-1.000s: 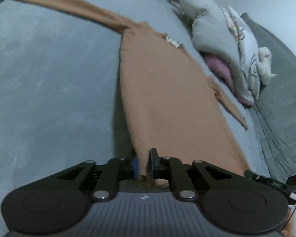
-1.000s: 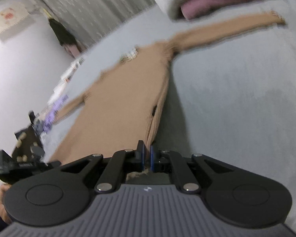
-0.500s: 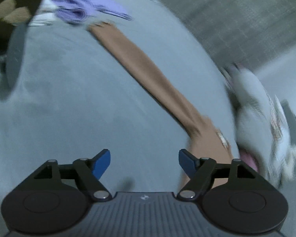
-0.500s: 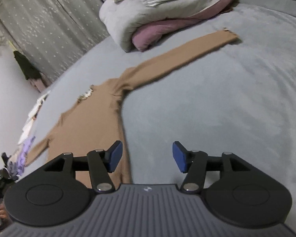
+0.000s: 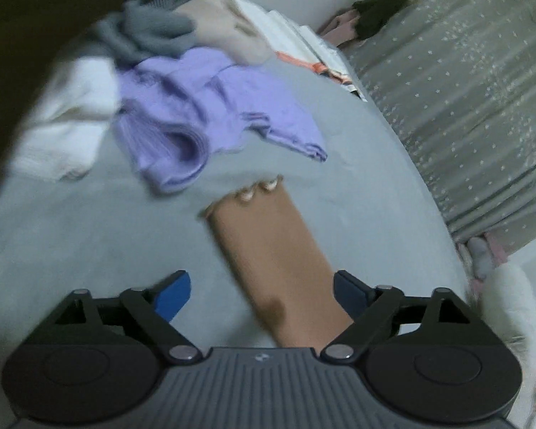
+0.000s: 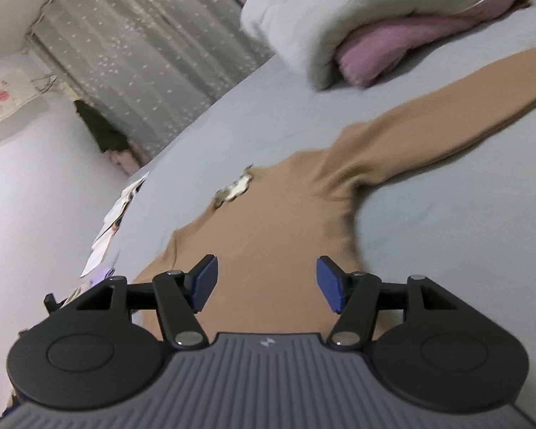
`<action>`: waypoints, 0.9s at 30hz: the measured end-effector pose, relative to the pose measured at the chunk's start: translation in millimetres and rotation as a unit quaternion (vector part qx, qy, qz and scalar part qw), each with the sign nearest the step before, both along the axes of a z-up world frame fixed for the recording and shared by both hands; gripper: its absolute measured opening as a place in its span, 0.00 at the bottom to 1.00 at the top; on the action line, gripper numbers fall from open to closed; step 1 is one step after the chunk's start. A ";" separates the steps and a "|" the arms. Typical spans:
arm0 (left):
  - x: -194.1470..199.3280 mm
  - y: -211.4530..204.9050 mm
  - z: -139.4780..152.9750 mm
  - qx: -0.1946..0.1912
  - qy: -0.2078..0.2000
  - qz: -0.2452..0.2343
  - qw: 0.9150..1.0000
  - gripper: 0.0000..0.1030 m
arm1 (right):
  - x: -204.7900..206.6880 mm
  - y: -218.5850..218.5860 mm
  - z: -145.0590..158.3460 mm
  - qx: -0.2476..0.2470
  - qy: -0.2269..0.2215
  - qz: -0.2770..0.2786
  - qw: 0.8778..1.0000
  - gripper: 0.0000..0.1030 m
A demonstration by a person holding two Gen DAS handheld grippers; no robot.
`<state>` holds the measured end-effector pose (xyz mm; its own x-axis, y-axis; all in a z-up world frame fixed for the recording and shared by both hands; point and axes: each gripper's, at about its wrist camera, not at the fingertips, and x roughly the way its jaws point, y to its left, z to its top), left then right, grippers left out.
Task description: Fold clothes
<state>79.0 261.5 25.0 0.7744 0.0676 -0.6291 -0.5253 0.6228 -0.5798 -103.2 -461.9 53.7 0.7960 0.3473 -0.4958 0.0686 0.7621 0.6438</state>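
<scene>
A tan long-sleeved sweater (image 6: 275,221) lies flat on the grey bed, arms spread. In the right wrist view its body runs under my right gripper (image 6: 266,284), which is open and empty above it, and one sleeve (image 6: 446,118) stretches to the upper right. In the left wrist view the other sleeve (image 5: 268,246) lies between the open jaws of my left gripper (image 5: 261,293), with its scalloped cuff (image 5: 261,189) pointing away. The left gripper holds nothing.
A crumpled lilac garment (image 5: 196,118), white cloth (image 5: 64,125) and grey clothes (image 5: 150,28) lie beyond the cuff. A rolled grey and pink quilt (image 6: 375,35) sits at the bed's far right. Papers (image 6: 118,214) lie by the wall. Grey curtains (image 6: 143,43) hang behind.
Both grippers let go of the sweater's hem and opened. The left swung out along the left sleeve to near its cuff. The right moved over the sweater's body.
</scene>
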 end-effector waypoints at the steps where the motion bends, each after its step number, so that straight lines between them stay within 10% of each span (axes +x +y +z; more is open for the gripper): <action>1: 6.4 -3.2 -0.5 0.014 0.000 -0.004 1.000 0.98 | 5.7 4.9 0.3 -0.004 -0.003 0.006 1.000 0.61; 4: 22.1 -18.3 -2.3 0.089 0.012 -0.042 0.995 0.05 | 14.6 15.6 5.3 -0.020 -0.019 0.020 0.999 0.61; 17: -53.2 2.8 23.5 0.019 -0.071 0.016 0.997 0.03 | -3.3 13.3 21.8 -0.003 -0.059 0.010 0.998 0.61; 27: -30.6 6.4 48.3 0.039 -0.115 0.004 0.993 0.03 | -9.4 -2.6 22.2 0.004 -0.063 -0.009 0.998 0.61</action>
<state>48.4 268.0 73.3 0.8959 0.1157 -0.4290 -0.3903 0.6662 -0.6355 -112.5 -464.5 75.8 0.8579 0.3365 -0.3883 -0.0003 0.7560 0.6545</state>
